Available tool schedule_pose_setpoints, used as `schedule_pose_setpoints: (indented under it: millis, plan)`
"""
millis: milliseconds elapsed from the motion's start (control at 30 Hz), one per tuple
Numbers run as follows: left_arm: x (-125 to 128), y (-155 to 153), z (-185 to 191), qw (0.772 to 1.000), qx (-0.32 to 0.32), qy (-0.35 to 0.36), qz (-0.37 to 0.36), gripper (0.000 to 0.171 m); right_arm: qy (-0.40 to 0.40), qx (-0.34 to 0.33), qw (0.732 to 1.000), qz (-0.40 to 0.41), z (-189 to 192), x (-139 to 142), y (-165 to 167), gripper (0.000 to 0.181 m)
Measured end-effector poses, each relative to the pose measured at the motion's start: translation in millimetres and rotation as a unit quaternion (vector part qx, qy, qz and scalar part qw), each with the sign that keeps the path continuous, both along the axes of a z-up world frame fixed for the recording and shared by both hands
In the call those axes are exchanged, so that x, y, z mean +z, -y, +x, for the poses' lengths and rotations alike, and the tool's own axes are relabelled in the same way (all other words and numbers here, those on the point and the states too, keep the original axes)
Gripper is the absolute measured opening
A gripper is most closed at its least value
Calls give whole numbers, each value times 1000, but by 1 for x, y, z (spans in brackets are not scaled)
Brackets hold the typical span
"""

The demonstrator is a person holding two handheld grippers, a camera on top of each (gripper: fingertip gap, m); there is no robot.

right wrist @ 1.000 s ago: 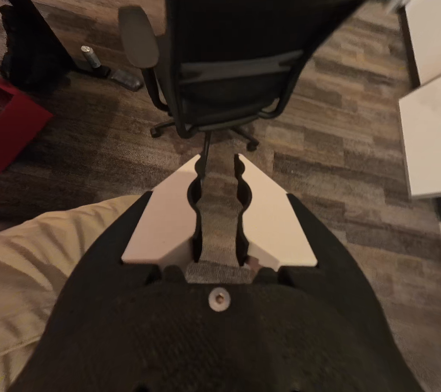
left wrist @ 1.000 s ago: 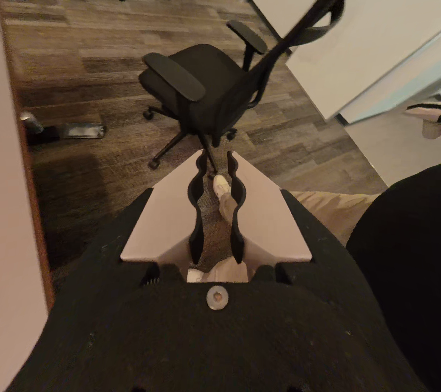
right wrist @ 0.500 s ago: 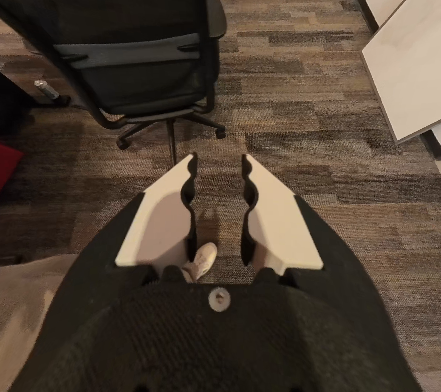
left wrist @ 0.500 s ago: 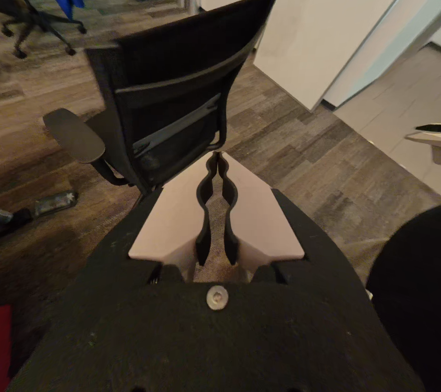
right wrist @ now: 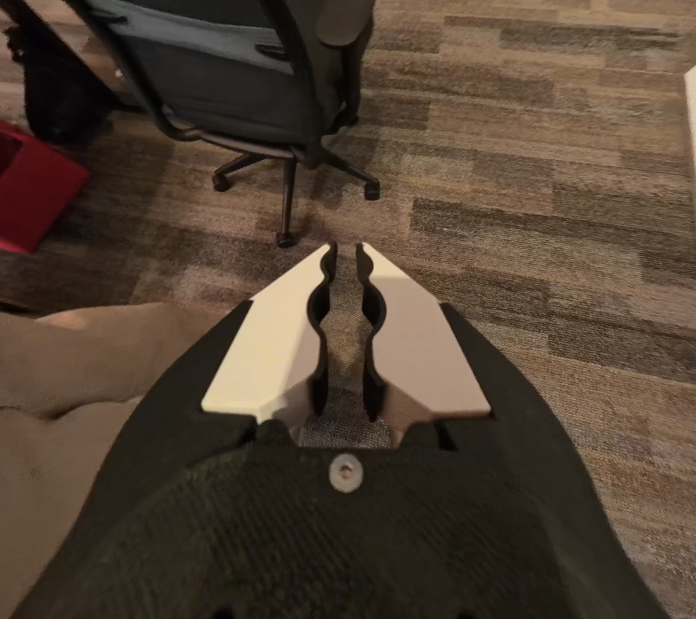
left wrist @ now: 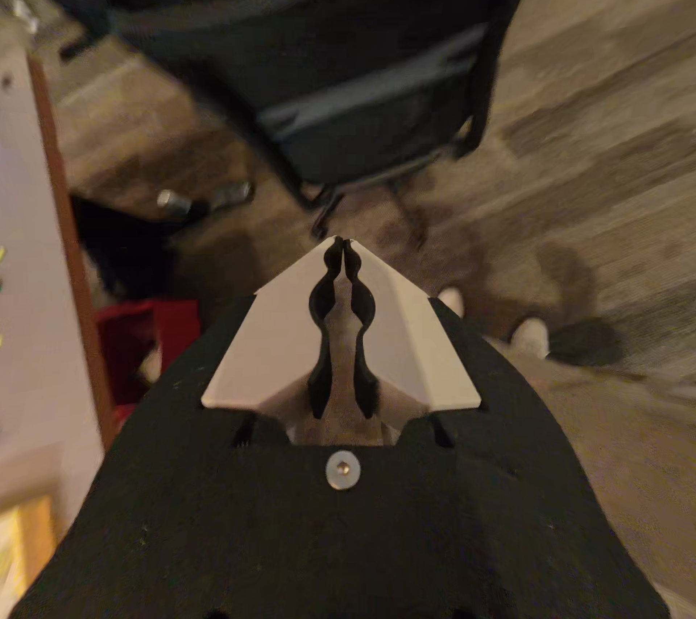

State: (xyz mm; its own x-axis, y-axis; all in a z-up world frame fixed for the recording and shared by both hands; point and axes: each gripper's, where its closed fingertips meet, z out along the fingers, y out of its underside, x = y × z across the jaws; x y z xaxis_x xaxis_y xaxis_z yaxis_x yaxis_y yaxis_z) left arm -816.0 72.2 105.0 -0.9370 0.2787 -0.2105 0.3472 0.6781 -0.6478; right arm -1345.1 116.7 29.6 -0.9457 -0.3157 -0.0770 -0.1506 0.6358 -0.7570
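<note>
1. we see the left gripper [left wrist: 342, 243]: black body, white finger blocks, black wavy inner pads.
2. right gripper [right wrist: 345, 247]: same black body, cream-white blocks, black pads.
3. office chair [right wrist: 211, 47]: black mesh back with a grey band, black base.
4. carpet floor [right wrist: 527, 186]: brown and grey striped patches.
5. box [right wrist: 26, 186] left of the chair: red.
6. trouser leg [right wrist: 75, 356]: tan.
7. shoes [left wrist: 529, 337]: white, blurred.
</note>
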Motion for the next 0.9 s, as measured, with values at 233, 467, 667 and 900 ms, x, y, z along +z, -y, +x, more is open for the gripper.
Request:
schedule_pose_setpoints:
  millis: [233,467,667,900]
  plan:
    - [-92,-99,46,985,150,-39,75,0,-53,76,996,4,-13,19,25,10]
    - [-55,-46,15,989,138,-59,3,0,34,23,999,-18,-21,34,73,11]
    - [-21,-22,34,986,149,-57,-49,0,27,59,998,-9,8,35,106,12]
    - [-5,16,133,967,225,-54,-102,0,15,76,996,45,33,36,121,12]
